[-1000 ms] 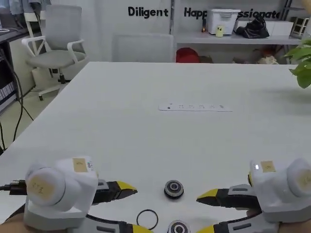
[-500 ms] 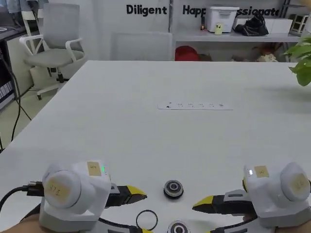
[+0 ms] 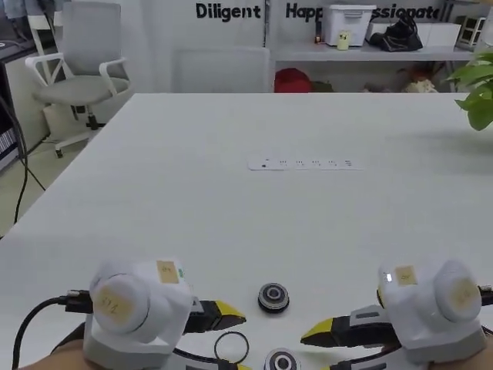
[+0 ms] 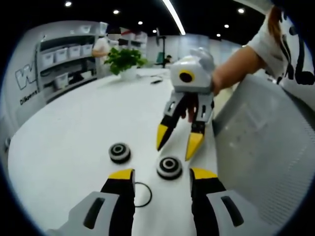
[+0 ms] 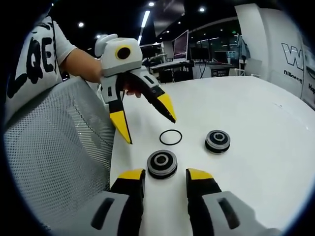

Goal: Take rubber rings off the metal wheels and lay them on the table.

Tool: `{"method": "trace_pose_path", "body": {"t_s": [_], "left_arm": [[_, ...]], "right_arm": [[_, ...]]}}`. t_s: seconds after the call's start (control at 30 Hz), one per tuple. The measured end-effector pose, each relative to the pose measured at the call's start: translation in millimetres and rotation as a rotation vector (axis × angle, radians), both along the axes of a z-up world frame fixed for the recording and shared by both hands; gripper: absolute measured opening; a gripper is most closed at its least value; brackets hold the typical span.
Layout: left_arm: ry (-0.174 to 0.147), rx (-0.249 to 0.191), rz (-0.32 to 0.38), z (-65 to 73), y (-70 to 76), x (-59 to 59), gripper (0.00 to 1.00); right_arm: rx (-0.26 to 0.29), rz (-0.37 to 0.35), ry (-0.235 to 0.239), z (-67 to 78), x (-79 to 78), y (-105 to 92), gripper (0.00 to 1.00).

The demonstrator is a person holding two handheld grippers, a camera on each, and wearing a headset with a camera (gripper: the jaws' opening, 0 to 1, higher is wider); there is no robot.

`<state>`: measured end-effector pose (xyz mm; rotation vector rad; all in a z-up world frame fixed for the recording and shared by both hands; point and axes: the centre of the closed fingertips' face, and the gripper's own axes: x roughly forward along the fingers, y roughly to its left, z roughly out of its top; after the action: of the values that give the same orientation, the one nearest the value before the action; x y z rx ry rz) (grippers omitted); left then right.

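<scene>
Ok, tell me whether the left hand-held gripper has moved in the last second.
Yes. The left hand-held gripper has moved right, narrowing its gap to the farther wheel.

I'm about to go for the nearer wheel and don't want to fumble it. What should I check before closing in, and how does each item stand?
1. The left gripper is open: ok.
2. The right gripper is open: ok.
3. The near wheel is lined up just ahead of the right gripper's jaws, untouched: ok.
4. The loose ring lies flat on the table, apart from the near wheel: ok.
5. The far wheel is clear of both grippers: ok.
6. A rubber ring sits on the near wheel: cannot tell.
</scene>
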<state>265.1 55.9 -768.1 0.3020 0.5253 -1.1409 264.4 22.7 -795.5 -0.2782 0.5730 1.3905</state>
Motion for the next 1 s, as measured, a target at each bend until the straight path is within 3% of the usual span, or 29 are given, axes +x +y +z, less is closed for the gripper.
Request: {"method": "trace_pose_path", "body": {"t_s": [1.0], "left_arm": [[0.020, 0.039, -0.074, -20.8, -25.1, -3.7, 0.26]], "right_arm": [[-0.022, 0.025, 0.010, -13.3, -3.5, 1.9, 0.15]]}}
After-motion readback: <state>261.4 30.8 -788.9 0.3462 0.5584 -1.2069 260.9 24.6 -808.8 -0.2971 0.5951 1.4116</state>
